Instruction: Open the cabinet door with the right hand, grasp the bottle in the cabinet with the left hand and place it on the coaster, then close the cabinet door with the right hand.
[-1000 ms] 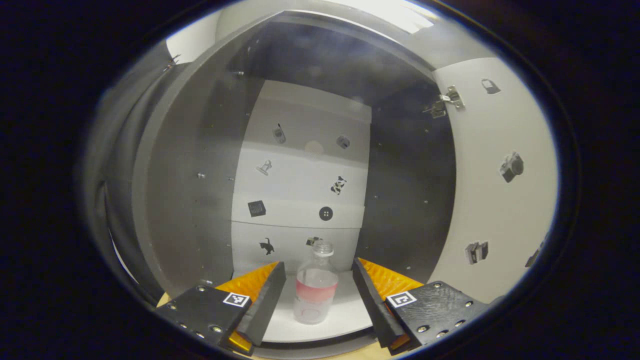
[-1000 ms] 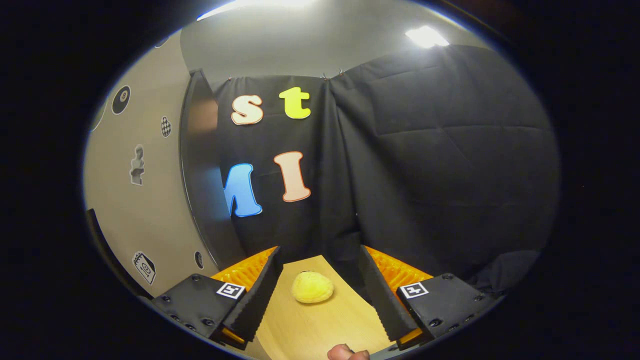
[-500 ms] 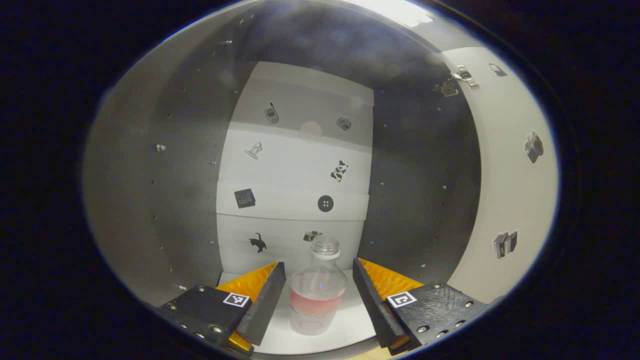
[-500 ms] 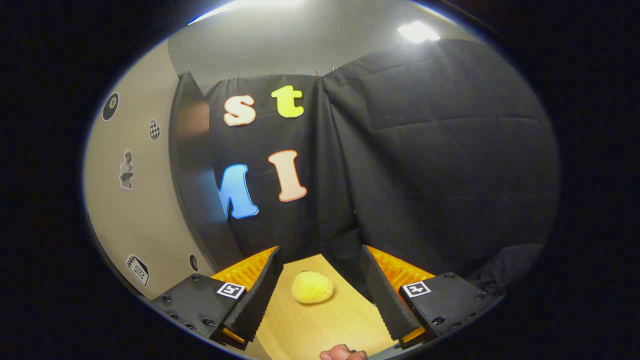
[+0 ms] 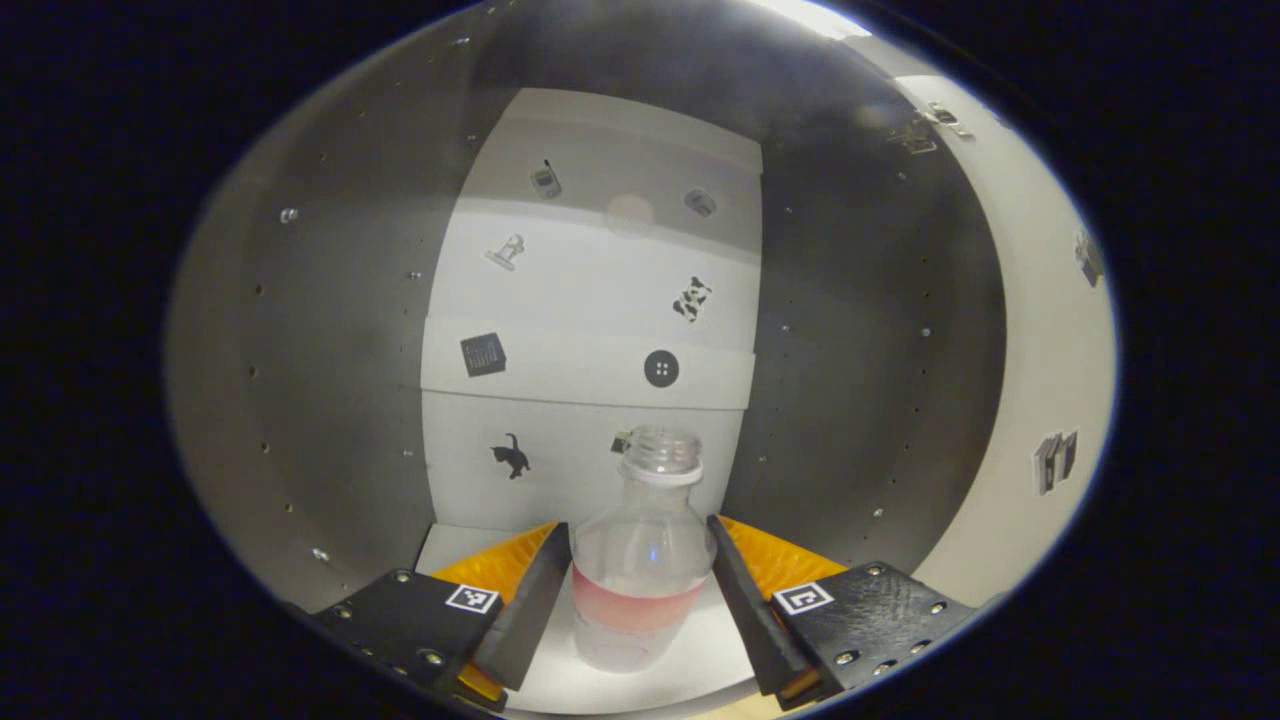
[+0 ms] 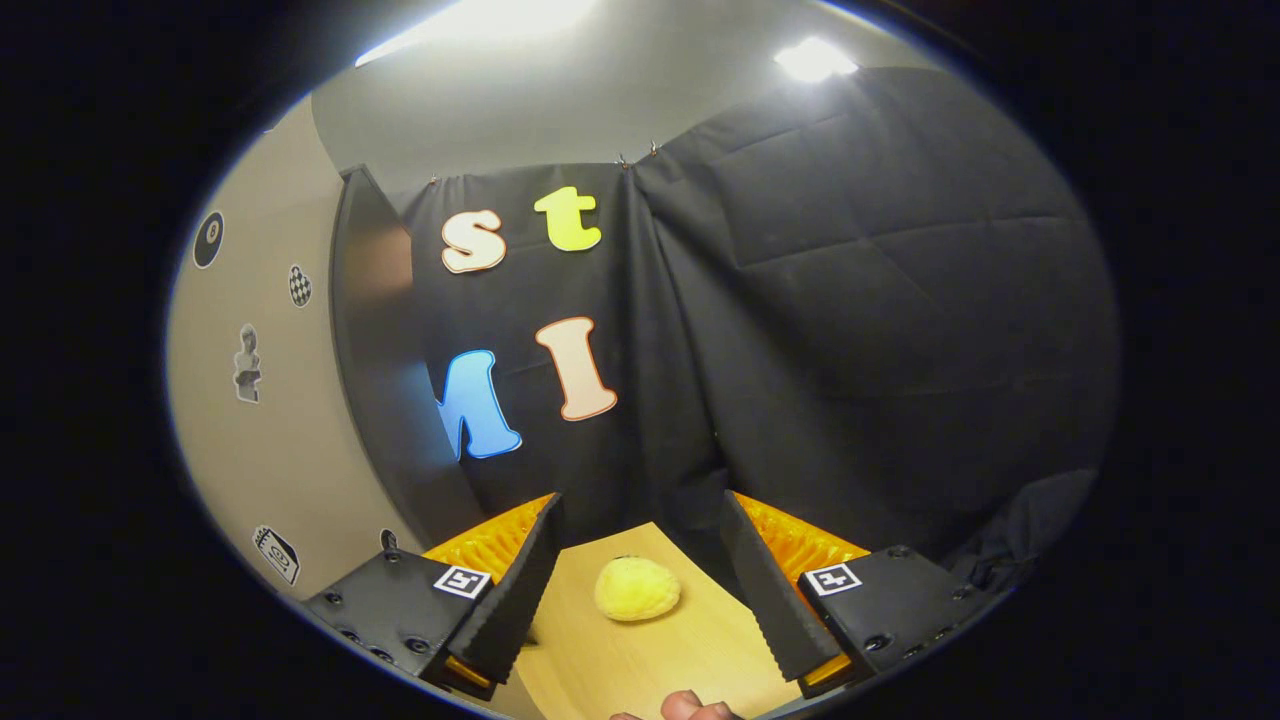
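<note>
While the cabinet (image 5: 330, 330) stands open, its dark side walls curve around the left gripper view and its pale back panel (image 5: 590, 300) carries small stickers: a black cat, a button, a calculator, a cow patch and others. Along the right edge of that view runs the cabinet door (image 5: 1050, 330), swung wide, with a metal hinge near its top and a few stickers on its inner face. In the right gripper view the same door (image 6: 270, 400) appears at the left, pale face and dark edge, set against the black cloth wall (image 6: 850, 300) under ceiling lights. Below that cloth lies a light wooden tabletop (image 6: 640, 660), and on it a yellow fuzzy coaster (image 6: 637, 588), seen between the spread fingers of the right gripper (image 6: 640, 590), which grip nothing. A fingertip of the person's hand (image 6: 685, 706) peeks in at the bottom edge.

Inside the cabinet, on its white floor (image 5: 700, 655), a clear plastic bottle (image 5: 640, 560) stands upright, uncapped, with a pink band around its middle. The left gripper (image 5: 640, 590) straddles it, fingers spread to either side of the bottle's body and lying close against it; whether they touch the plastic I cannot tell.
</note>
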Tool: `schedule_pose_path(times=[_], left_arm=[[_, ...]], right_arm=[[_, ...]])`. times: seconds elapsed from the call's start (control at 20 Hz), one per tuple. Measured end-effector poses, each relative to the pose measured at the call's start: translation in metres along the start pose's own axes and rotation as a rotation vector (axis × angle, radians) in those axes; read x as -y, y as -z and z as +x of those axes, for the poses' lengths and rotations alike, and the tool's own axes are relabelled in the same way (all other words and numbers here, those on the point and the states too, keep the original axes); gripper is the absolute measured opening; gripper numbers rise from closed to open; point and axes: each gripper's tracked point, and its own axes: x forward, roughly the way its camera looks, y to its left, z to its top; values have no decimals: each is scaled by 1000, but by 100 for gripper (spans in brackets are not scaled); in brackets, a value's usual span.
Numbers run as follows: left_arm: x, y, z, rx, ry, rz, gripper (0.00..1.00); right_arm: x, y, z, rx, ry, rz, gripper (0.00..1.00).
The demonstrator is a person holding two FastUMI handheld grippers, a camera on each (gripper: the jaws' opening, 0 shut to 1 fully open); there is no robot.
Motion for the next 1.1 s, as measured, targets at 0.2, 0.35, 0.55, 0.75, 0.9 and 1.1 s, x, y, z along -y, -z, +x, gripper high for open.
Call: schedule_pose_path(times=[0.2, 0.35, 0.55, 0.75, 0.9, 1.1], left_arm=[[1, -5, -4, 15, 1, 10, 77], [4, -3, -9, 24, 3, 18, 72], [10, -15, -37, 72, -16, 63, 70], [14, -23, -81, 106, -27, 92, 72], [11, -20, -125, 111, -43, 117, 70], [3, -10, -194, 95, -67, 150, 70]], right_arm=[[2, 4, 7, -21, -6, -7, 93], [-2, 8, 14, -35, -35, -1, 98], [-8, 7, 25, -49, -85, -10, 98], [-20, 4, 33, -40, -146, -31, 98], [-34, 11, 29, -56, -186, -26, 98], [-46, 17, 14, -66, -213, -39, 92]])
